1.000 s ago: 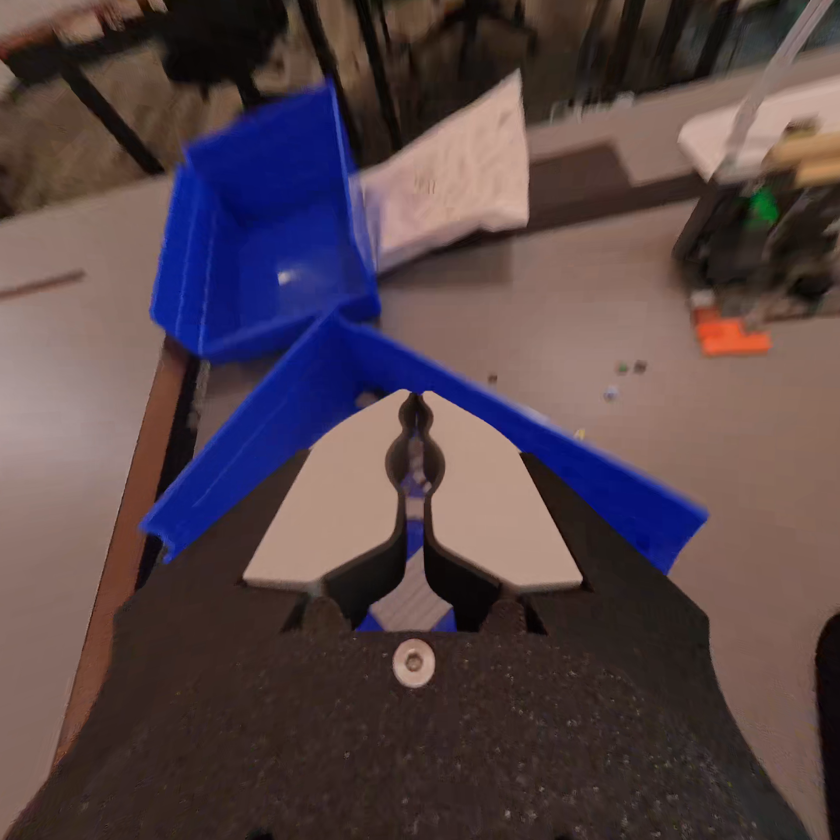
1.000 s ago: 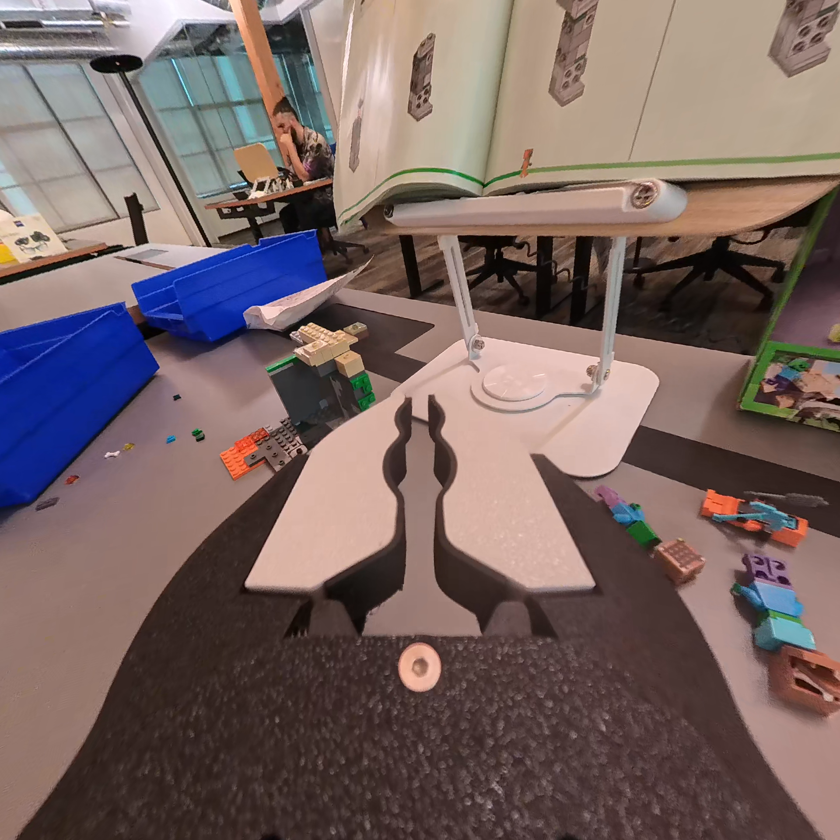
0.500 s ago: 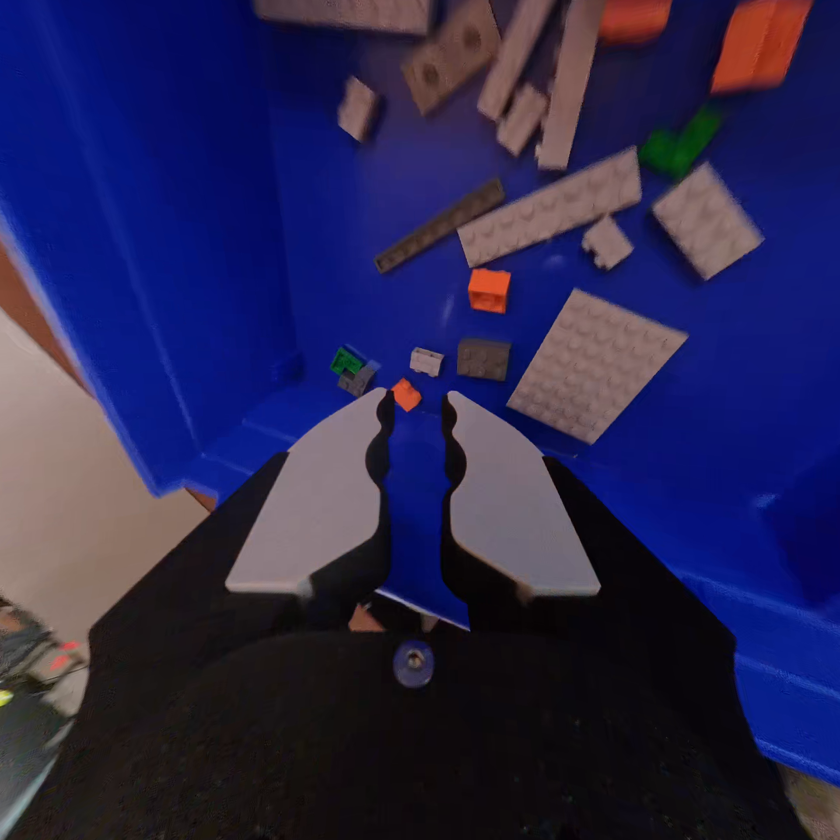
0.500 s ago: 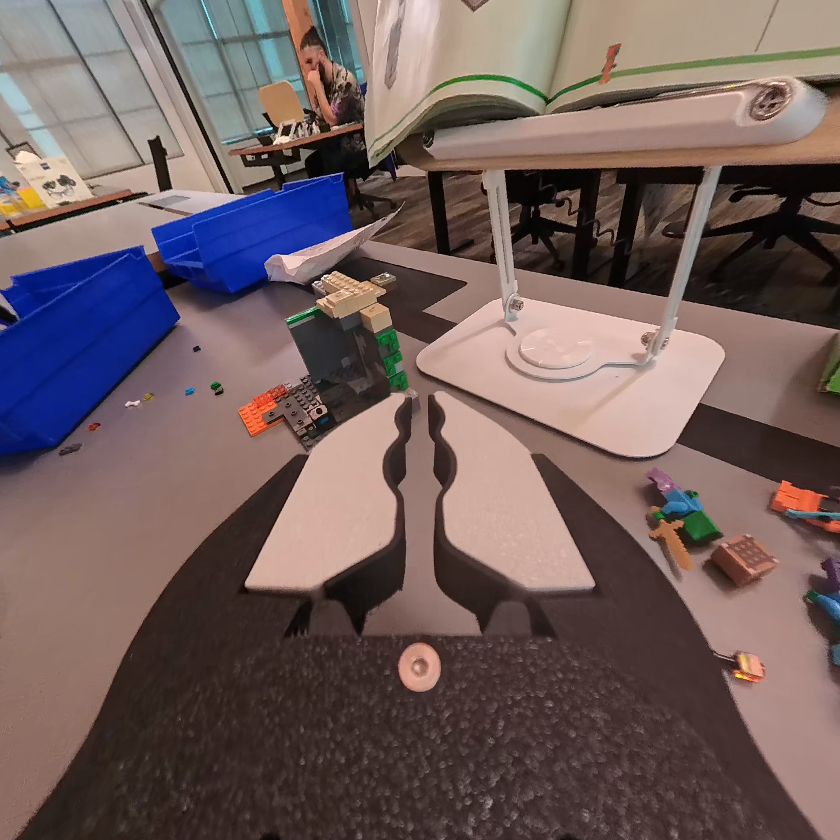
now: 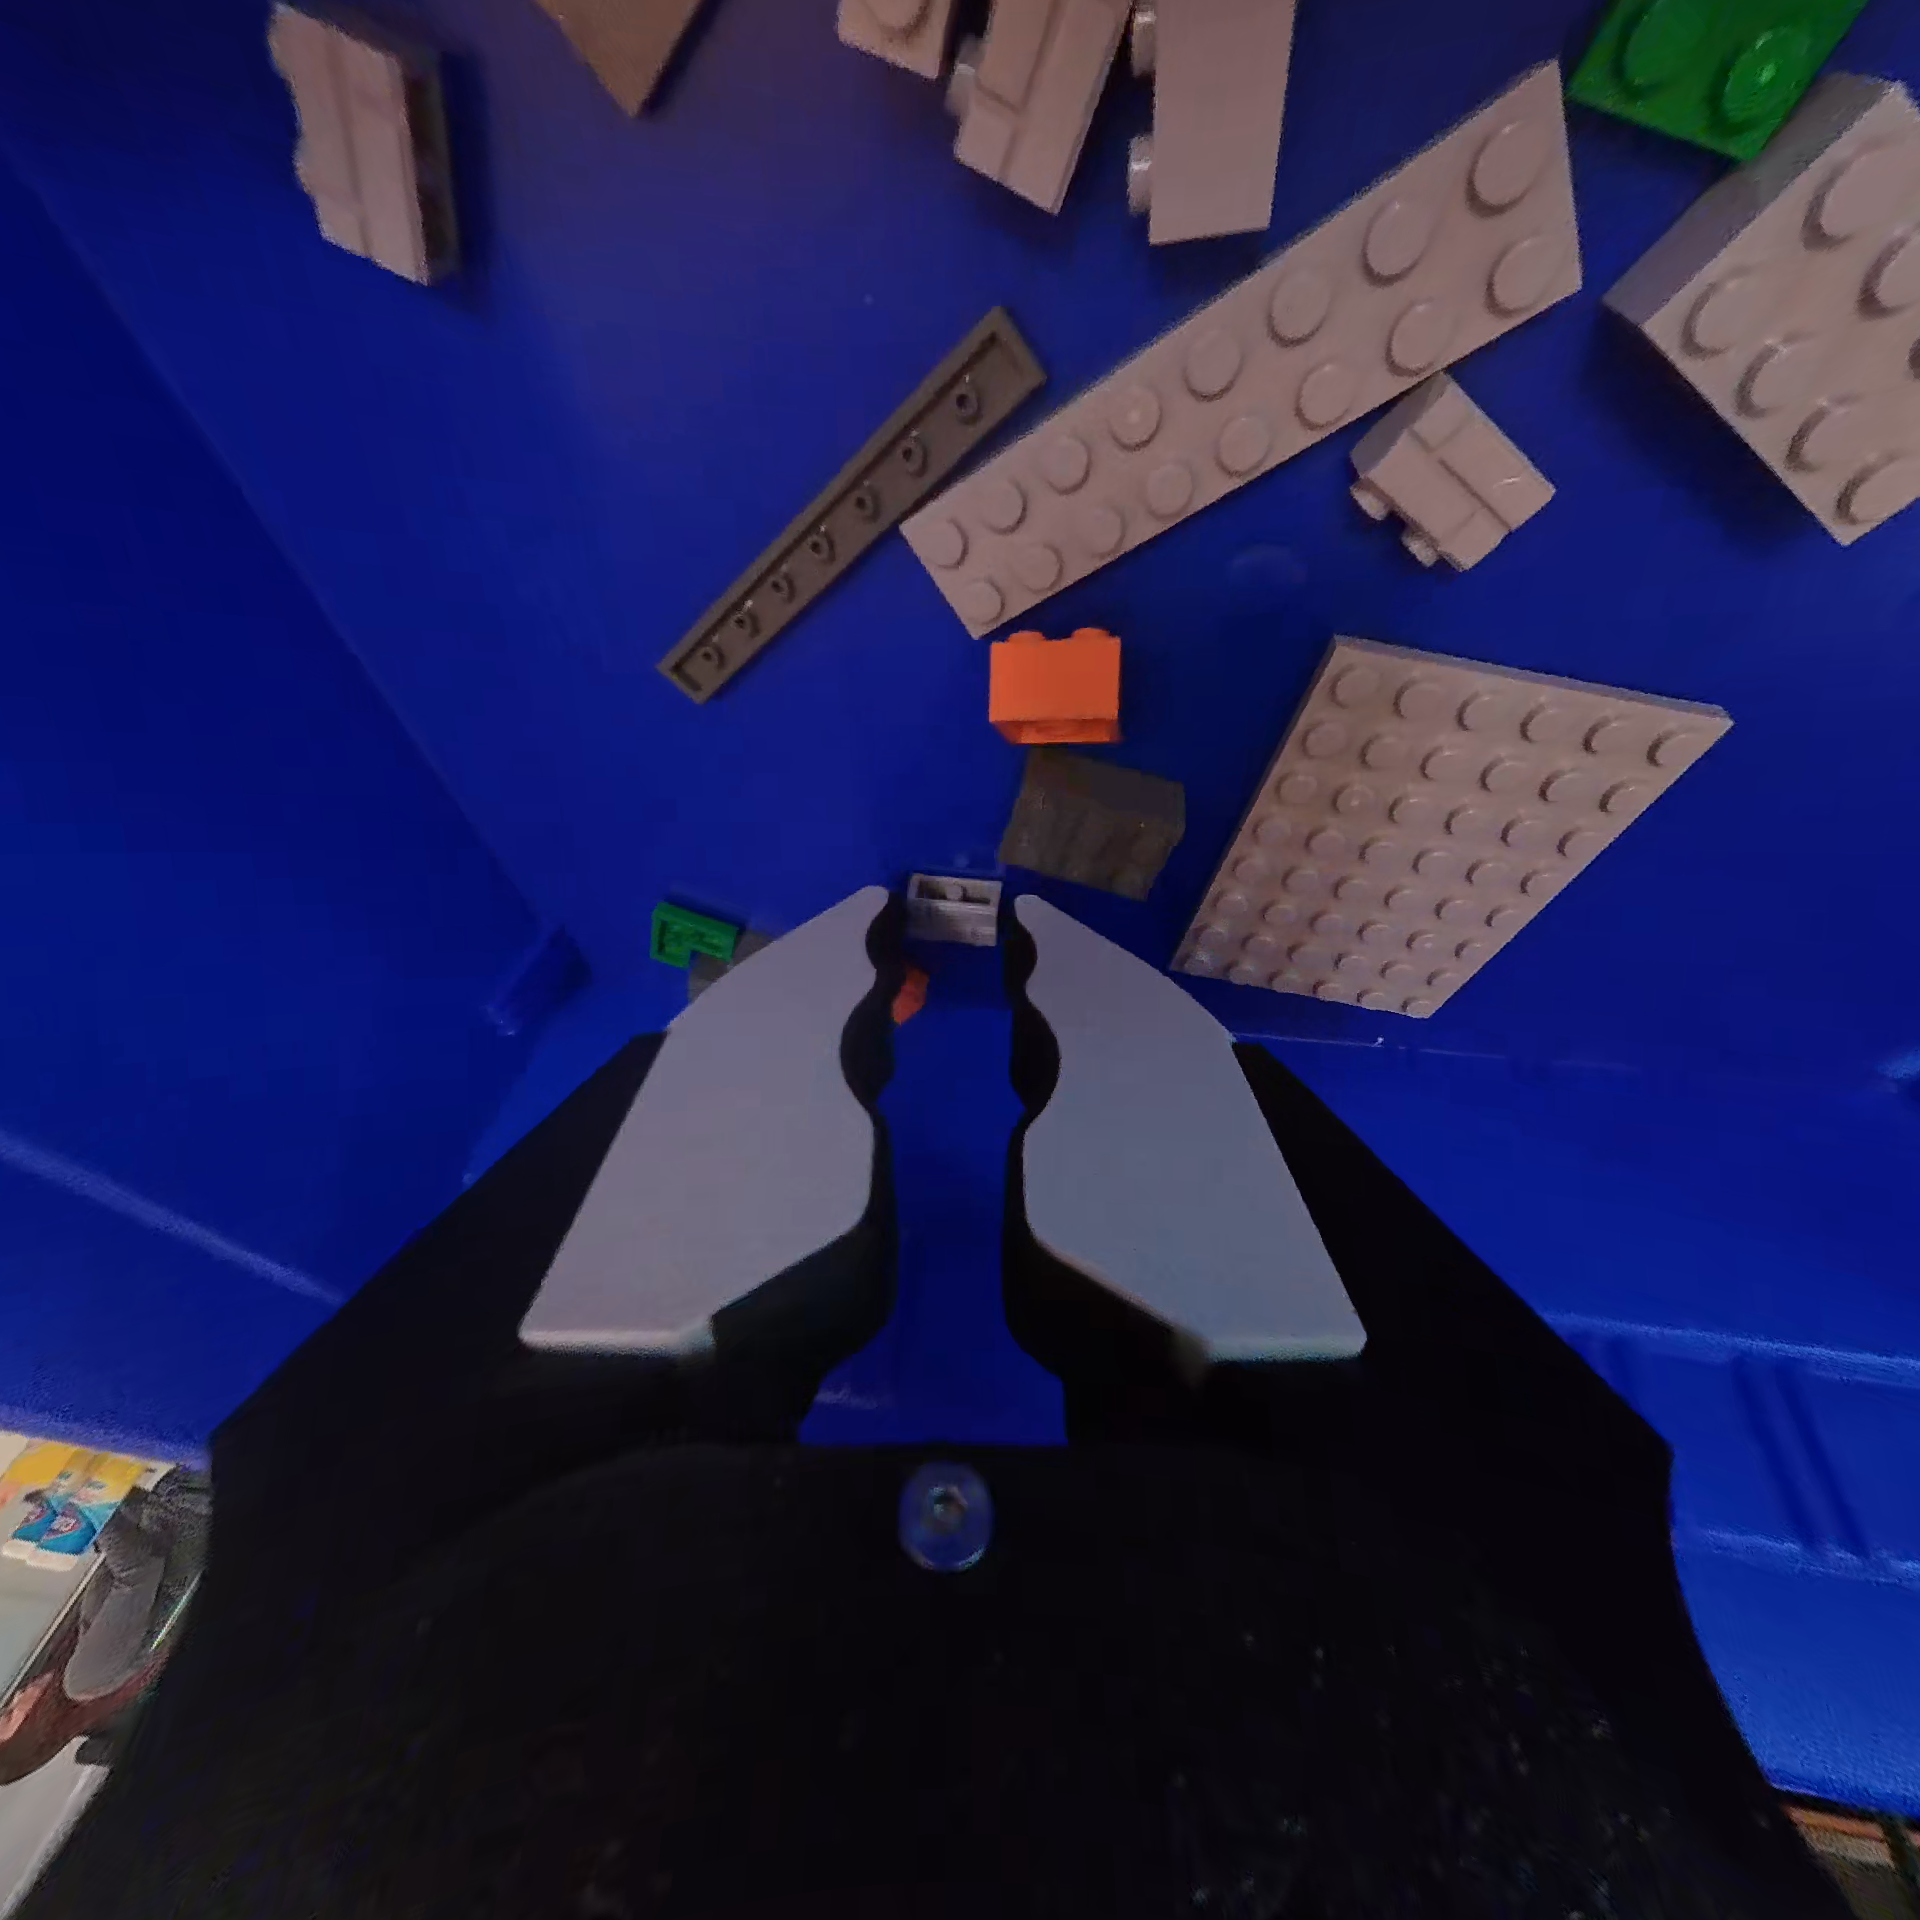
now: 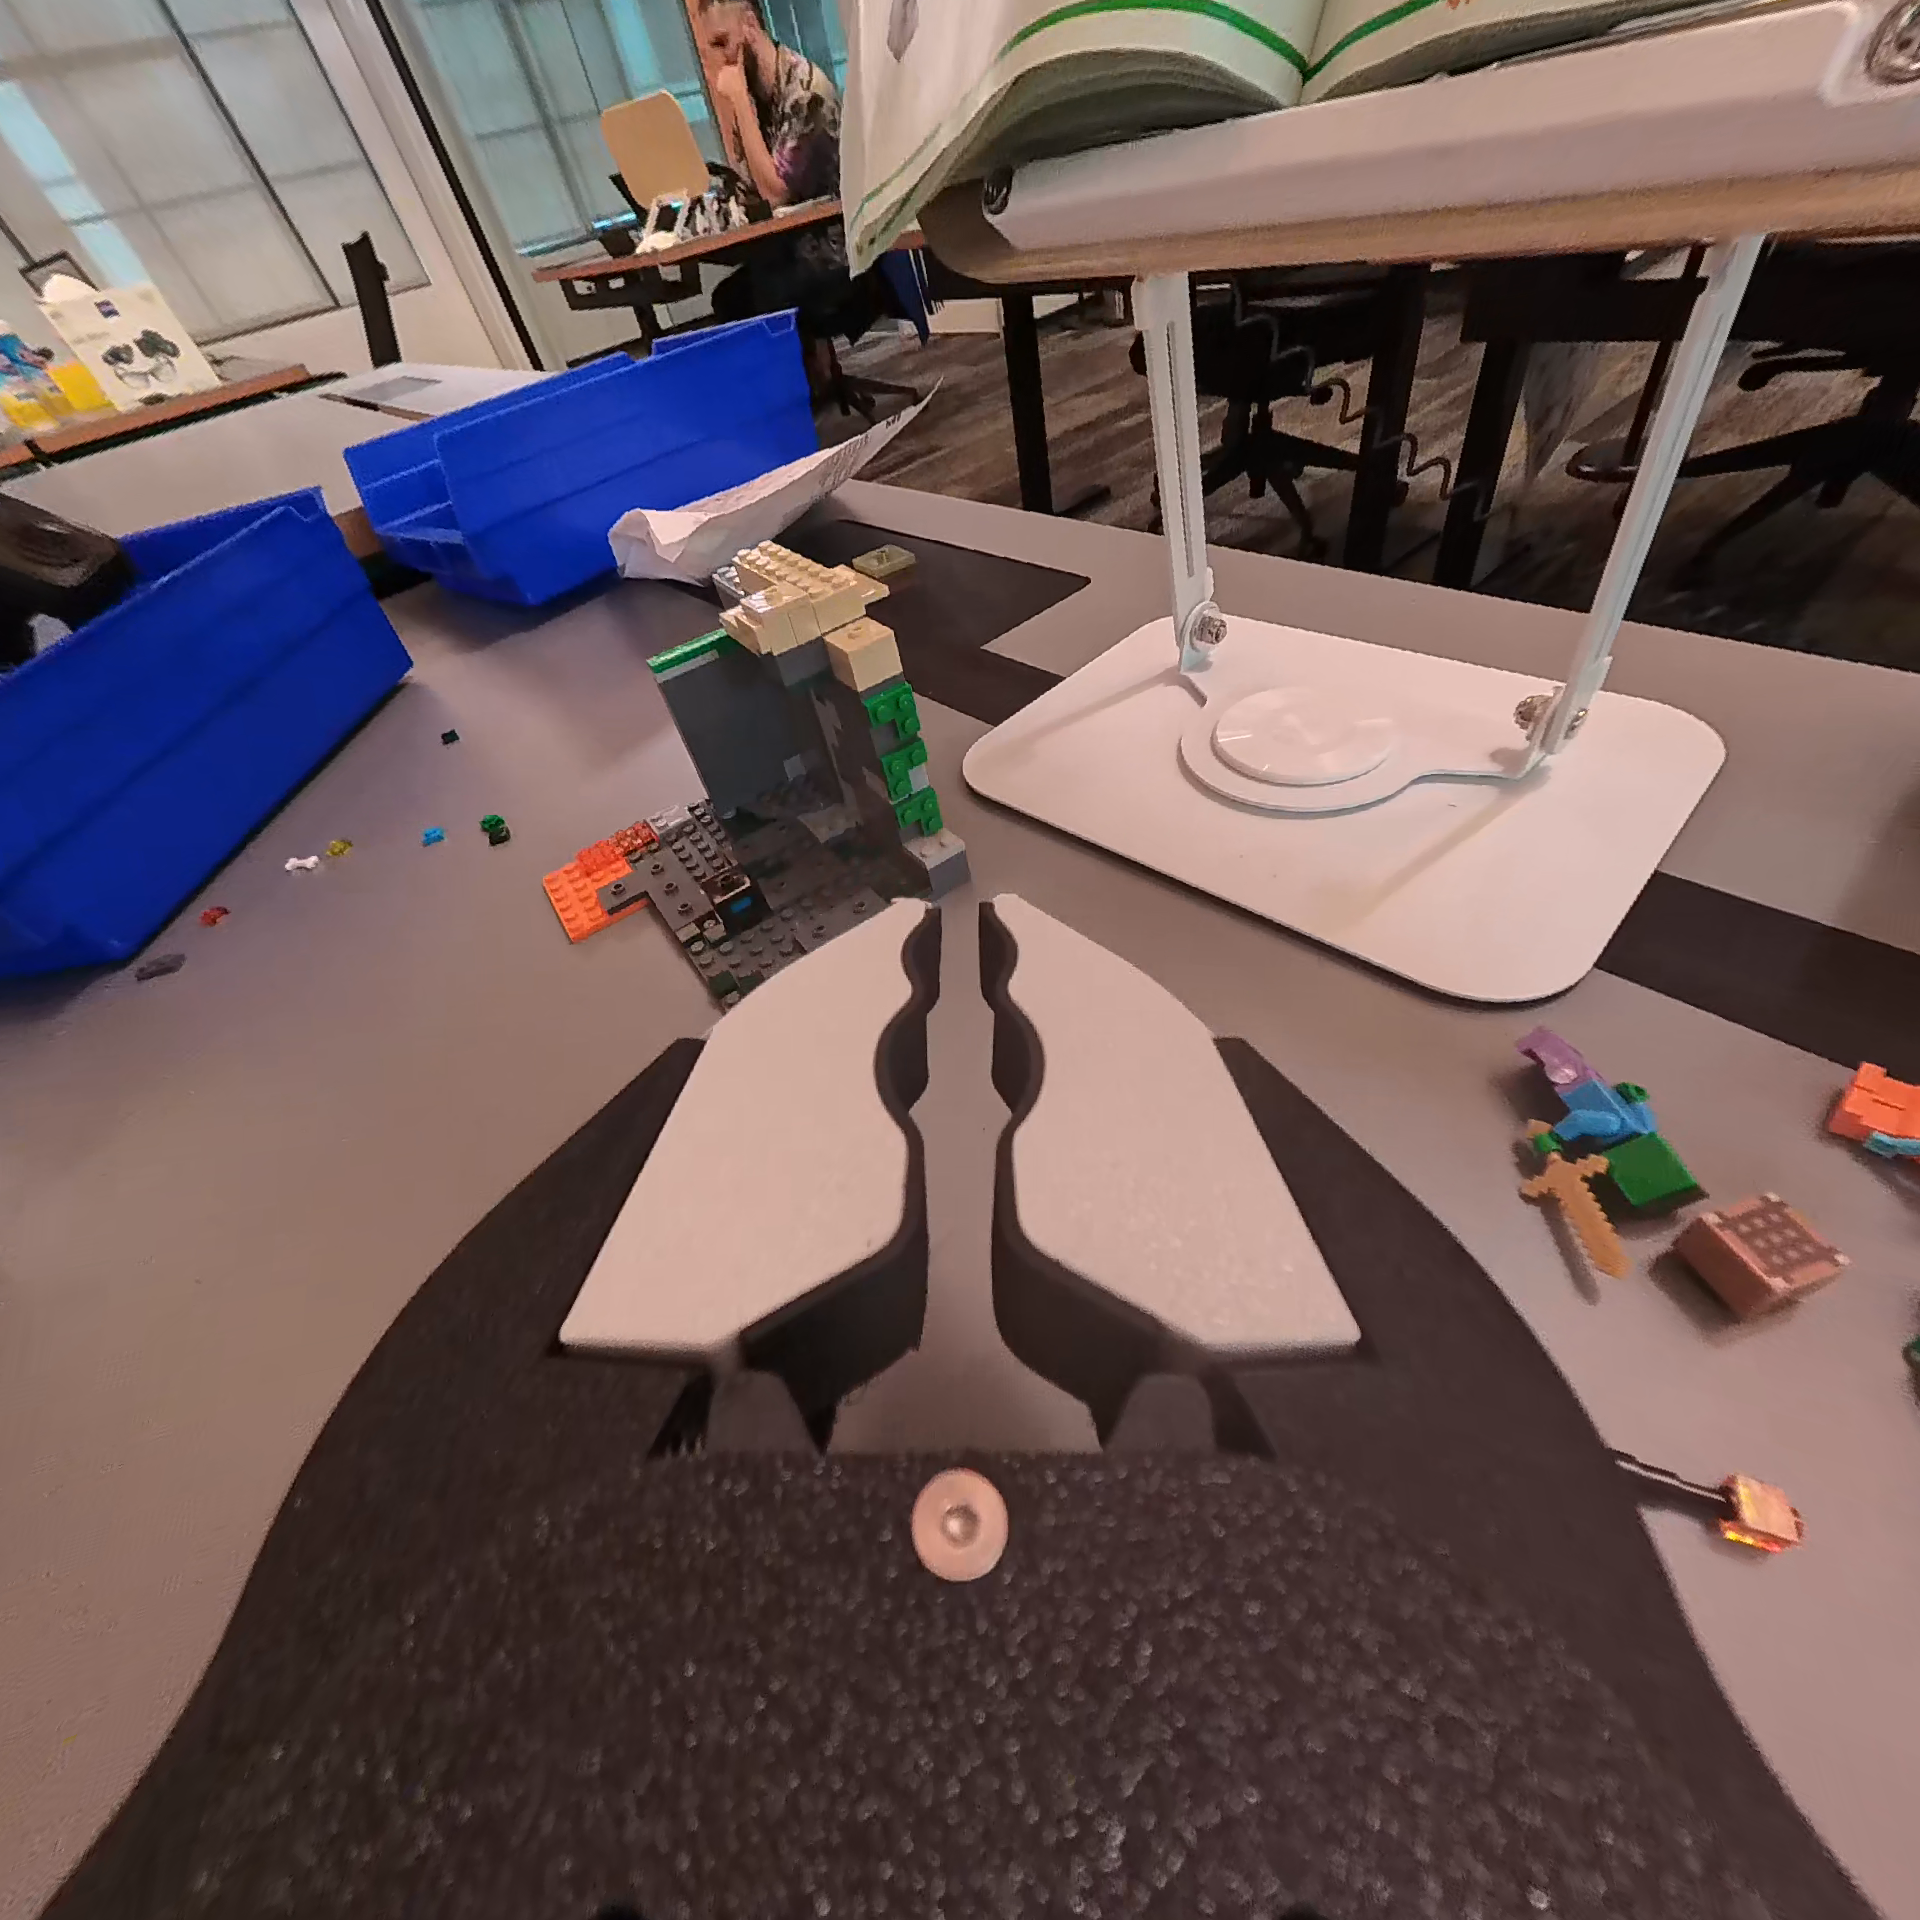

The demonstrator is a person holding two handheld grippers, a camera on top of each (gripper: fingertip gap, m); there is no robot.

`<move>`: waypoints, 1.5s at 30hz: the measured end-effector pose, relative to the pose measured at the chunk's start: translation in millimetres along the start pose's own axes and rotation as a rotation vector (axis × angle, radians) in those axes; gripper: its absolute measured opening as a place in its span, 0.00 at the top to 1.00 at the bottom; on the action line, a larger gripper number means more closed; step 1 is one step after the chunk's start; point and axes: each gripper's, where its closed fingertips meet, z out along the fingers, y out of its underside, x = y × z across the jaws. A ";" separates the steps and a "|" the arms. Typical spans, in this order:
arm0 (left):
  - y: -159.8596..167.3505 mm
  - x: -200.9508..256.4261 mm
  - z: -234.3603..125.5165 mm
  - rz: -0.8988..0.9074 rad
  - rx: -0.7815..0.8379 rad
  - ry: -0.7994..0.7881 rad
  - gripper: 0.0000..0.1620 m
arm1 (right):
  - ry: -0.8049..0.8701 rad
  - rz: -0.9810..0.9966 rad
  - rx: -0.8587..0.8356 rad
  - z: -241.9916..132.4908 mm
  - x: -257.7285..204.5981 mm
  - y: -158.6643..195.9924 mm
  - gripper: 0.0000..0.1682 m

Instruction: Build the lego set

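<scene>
Inside blue bin (image 5: 312, 831), left tool (image 5: 951, 914) parted, empty, small grey brick (image 5: 954, 910) crosswise at tips.

Inside the blue bin (image 5: 312, 727), the left gripper (image 5: 951, 920) has its jaws parted, with bare floor between them. Just ahead: a small grey piece (image 5: 954, 910) at the tips, a dark brick (image 5: 1091, 836) and an orange brick (image 5: 1055, 681) beyond. A large grey plate (image 5: 1444, 831) crowds the right side — the bin wall closes the left.

On the table (image 6: 312, 1143), the right gripper (image 6: 961, 914), jaws narrowly parted, faces the lego build (image 6: 800, 748); the white stand base (image 6: 1351, 831) blocks right — open tabletop lies left.
</scene>
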 end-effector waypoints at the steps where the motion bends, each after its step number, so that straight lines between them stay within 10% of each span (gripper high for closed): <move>1: 0.0 0.1 0.1 0.000 -0.003 0.005 0.89 | 0.000 0.002 -0.002 0.2 0.2 0.7 0.96; 12: -3.4 -5.9 -18.4 -0.071 0.075 -0.048 0.90 | -0.003 0.004 0.005 -1.9 0.4 -1.8 0.96; 26: -163.4 90.4 -243.0 0.089 0.904 -0.291 0.90 | -0.081 -0.136 0.099 -12.3 -34.5 -30.8 0.96; 36: -309.9 234.3 -321.3 0.104 1.510 0.253 0.90 | -0.124 -0.390 0.142 -39.4 -87.8 -50.9 0.92; 45: -389.4 264.8 -312.2 -0.124 1.613 0.880 0.90 | -0.075 -0.537 0.090 -56.7 -87.6 -22.5 0.90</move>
